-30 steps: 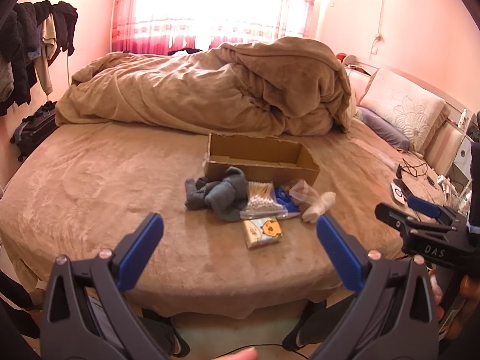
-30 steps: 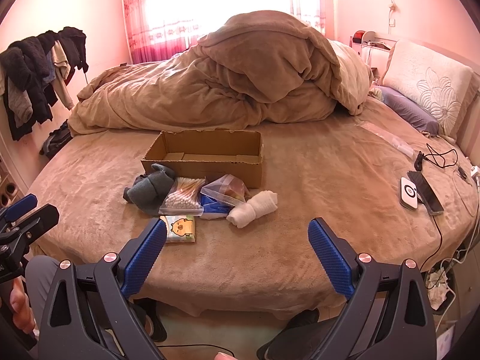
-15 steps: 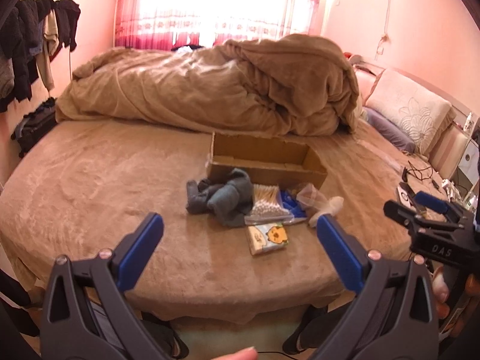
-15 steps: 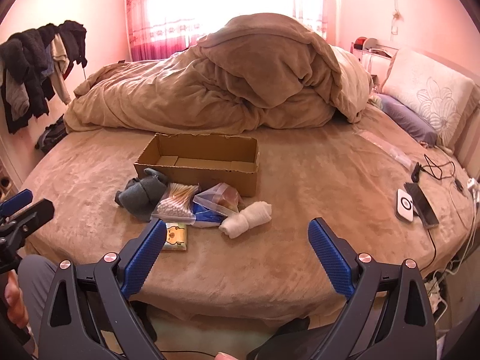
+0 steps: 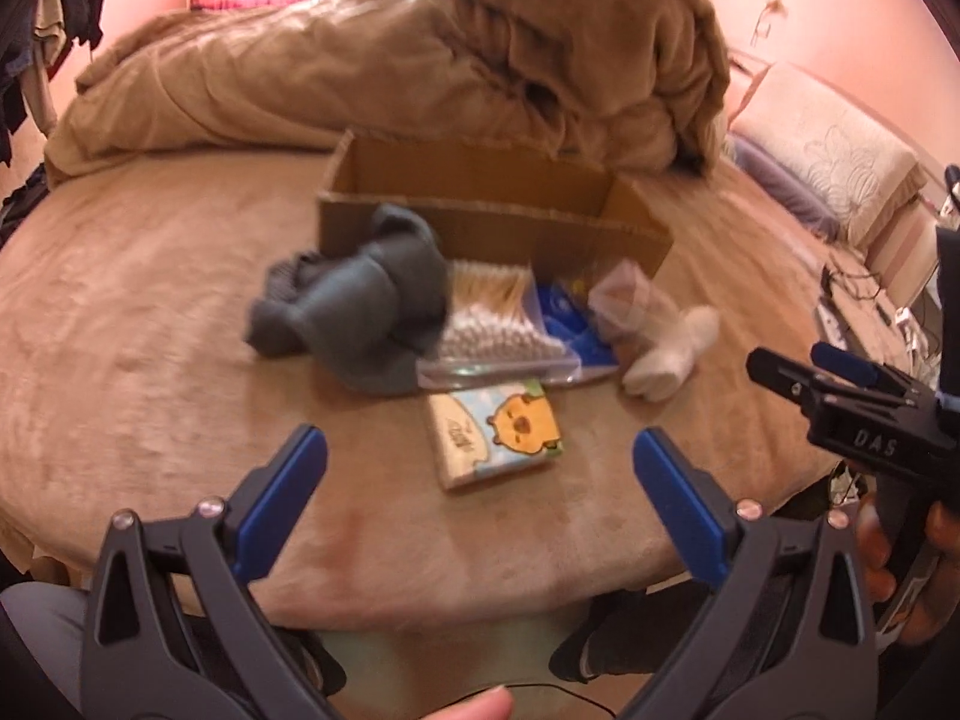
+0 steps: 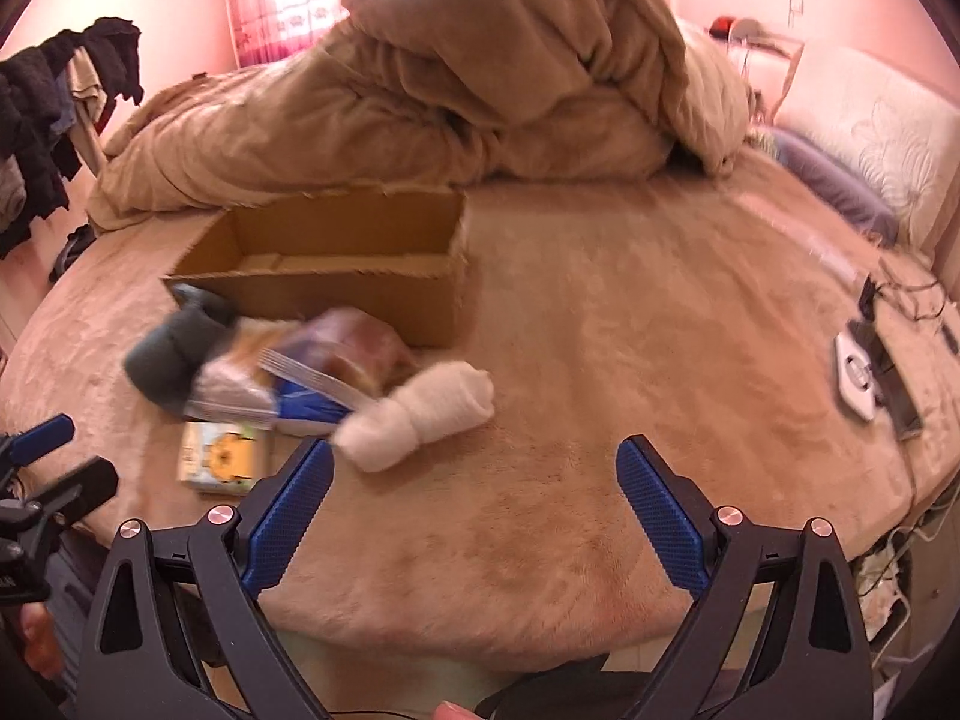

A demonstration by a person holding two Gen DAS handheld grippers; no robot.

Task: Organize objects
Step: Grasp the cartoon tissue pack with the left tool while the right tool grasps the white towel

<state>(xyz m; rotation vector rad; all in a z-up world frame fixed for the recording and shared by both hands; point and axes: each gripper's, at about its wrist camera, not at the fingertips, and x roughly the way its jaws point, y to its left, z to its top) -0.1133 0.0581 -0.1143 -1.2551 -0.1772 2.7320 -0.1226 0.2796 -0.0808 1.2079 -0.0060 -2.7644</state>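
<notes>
Both tools hover low over the near edge of a round bed (image 5: 120,312), each held level and aimed across the tan cover toward a small heap of clutter. The left tool (image 5: 480,468) has its blue-padded jaws spread wide and empty, framing a tissue pack (image 5: 495,432) printed with an orange cartoon animal; the right tool (image 6: 474,480) is likewise released and holds nothing, its left finger just short of a rolled white sock (image 6: 420,420). Behind the heap stands an open cardboard box (image 5: 486,210), its visible interior bare. Against the box front lie a grey cloth bundle (image 5: 360,312), a clear bag of cotton swabs (image 5: 492,324), a blue packet (image 5: 576,324) mostly buried beneath them, and a crumpled clear bag (image 5: 630,300) whose contents are too blurred to name (both views are smeared by motion). The script on the tissue pack cannot be read. In the left view the right tool's body shows at the right edge, gripped by a hand (image 5: 918,576) and lettered "DAS". A heaped tan duvet (image 6: 480,78) fills the far side of the bed; a phone and cables (image 6: 870,360) lie well apart at the right edge.
</notes>
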